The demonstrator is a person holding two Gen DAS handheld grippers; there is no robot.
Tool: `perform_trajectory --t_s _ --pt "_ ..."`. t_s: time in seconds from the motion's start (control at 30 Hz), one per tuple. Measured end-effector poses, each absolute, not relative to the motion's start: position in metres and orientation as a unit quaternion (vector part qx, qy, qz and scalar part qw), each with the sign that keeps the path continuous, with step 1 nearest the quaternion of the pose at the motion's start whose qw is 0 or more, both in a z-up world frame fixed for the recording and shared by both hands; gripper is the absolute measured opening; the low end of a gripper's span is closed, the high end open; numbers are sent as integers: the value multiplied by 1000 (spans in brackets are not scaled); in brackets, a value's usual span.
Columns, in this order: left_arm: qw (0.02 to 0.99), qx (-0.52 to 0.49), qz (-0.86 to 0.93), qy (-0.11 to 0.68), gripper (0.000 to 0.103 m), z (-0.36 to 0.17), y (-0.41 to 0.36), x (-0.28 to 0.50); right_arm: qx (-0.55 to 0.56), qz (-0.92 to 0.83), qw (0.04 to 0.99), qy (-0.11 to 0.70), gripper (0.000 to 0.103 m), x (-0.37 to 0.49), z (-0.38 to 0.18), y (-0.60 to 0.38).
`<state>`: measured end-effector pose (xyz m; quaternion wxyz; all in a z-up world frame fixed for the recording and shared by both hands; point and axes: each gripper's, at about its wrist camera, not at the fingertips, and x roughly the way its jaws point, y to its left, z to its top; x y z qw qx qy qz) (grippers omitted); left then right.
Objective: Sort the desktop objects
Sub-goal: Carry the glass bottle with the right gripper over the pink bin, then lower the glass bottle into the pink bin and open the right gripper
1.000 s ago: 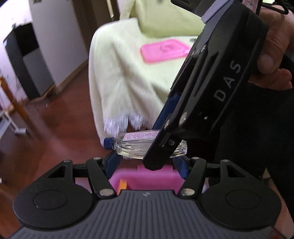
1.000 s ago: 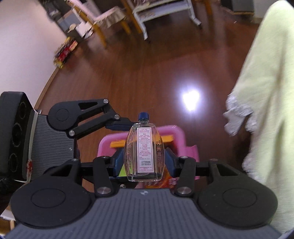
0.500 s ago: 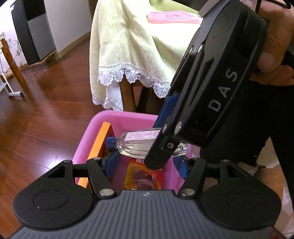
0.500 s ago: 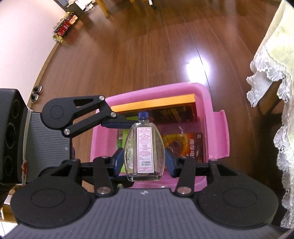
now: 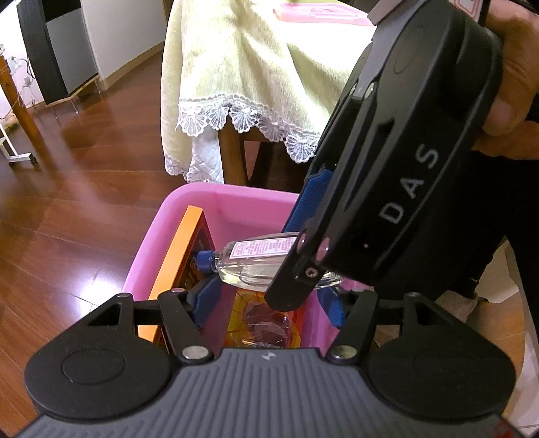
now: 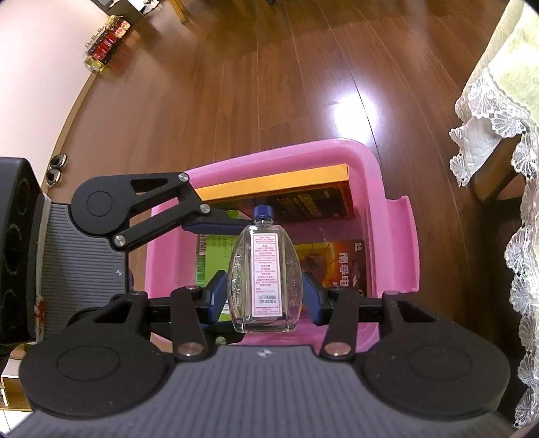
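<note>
We hold a small clear bottle point(image 6: 264, 279) in our right gripper point(image 6: 264, 294), its blue pads point(image 6: 215, 296) pressed against the bottle's two sides. The bottle stands upright between the fingers from the right wrist view, blue cap point(image 6: 263, 210) pointing away from the gripper body, white label with red print facing the camera. Directly beyond and below the fingertips sits a pink bin point(image 6: 377, 175) on the wooden floor point(image 6: 269, 84). Inside the bin, past the bottle's cap, an orange-edged box point(image 6: 269, 182) leans along the far wall; a green box point(image 6: 209, 249) lies just left of the bottle and a dark orange packet point(image 6: 340, 266) just right of it.

Our left gripper point(image 5: 269, 298) hovers over the same bin point(image 5: 215, 198), fingers spread apart with nothing between the blue pads point(image 5: 205, 296). Just ahead of its fingertips the bottle point(image 5: 256, 256) lies crosswise, cap point(image 5: 203, 261) to the left, held by the right gripper point(image 5: 387, 188), which comes in from the upper right with a hand point(image 5: 515, 77) on it. Beyond the bin, a pale yellow lace-trimmed tablecloth point(image 5: 256, 74) hangs from a table, and a flat pink lid point(image 5: 323, 13) rests on top of it.
</note>
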<state>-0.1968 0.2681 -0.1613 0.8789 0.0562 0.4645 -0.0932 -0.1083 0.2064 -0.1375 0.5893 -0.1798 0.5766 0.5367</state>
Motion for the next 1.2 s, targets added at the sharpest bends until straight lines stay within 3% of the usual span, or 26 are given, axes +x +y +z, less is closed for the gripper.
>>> perform_trajectory --t_s 0.63,0.9,1.2 --pt "864 58 -70 495 65 -169 263 -221 -245 491 584 598 43 -103 -190 243" --pt "866 54 -46 494 65 -163 259 -239 -322 504 586 546 43 -121 -202 262" --pt "861 53 -46 503 65 -166 254 -242 -335 513 589 528 43 -130 -199 265"
